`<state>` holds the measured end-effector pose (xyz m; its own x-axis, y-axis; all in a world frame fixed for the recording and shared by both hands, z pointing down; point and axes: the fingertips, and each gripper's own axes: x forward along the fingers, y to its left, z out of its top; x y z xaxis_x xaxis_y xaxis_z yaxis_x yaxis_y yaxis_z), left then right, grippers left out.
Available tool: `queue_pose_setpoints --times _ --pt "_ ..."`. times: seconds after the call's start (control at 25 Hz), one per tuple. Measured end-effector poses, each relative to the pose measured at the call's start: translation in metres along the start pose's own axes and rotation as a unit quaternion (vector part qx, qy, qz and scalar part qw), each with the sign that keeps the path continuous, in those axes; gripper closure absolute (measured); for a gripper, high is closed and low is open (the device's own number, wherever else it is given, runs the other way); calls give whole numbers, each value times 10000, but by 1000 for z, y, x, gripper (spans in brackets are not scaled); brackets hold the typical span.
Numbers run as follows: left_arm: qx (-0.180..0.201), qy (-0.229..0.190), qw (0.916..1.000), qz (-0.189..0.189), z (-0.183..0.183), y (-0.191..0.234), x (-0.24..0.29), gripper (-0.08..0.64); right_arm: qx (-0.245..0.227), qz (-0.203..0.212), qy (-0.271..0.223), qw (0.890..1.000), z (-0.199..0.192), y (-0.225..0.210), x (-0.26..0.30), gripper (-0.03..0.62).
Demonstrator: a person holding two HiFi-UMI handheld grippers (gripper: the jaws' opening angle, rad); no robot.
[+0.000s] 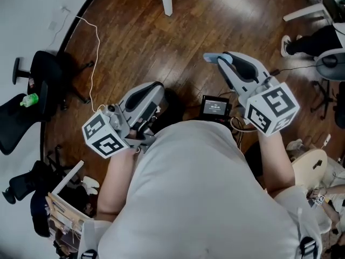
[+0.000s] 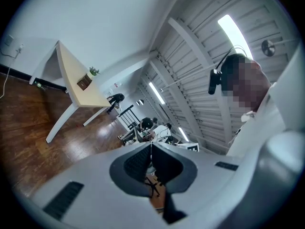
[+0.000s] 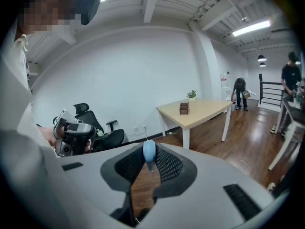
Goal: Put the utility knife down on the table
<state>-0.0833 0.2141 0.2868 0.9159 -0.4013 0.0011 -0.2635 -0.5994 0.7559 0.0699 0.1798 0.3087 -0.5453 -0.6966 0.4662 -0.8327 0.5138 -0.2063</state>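
Bright, even light comes from long white ceiling strip lamps (image 3: 251, 27). Pale glare streaks the glossy dark-brown wooden floor (image 1: 232, 1). Both gripper views bend and darken at their edges.

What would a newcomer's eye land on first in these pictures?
Two grippers with marker cubes, held out in front of the person over a dark wooden floor. The right gripper is clamped on a light blue utility knife, while the left gripper has its jaws shut on nothing. Across the room stands a pale table bearing a small box and a plant.
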Motion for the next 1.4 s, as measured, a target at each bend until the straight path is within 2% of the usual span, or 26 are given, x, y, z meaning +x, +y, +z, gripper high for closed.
queue_pose_setpoints --times 0.24,0.56,0.76,1.2,1.4 --pt "24 171 9998 -137 4 8 -3 557 7 -174 -115 9998 7 -2 9 522" --pt "41 182 9997 -171 19 24 9 557 -133 -188 -164 9996 21 -12 25 522" --pt "81 196 9997 -103 38 40 34 557 -187 -22 -168 9997 37 -36 49 522" --pt "206 -203 9993 231 90 73 105 558 -456 547 -111 9974 82 -106 94 522" --pt "221 -283 9987 367 100 81 127 558 -515 701 -95 9962 92 -130 106 522"
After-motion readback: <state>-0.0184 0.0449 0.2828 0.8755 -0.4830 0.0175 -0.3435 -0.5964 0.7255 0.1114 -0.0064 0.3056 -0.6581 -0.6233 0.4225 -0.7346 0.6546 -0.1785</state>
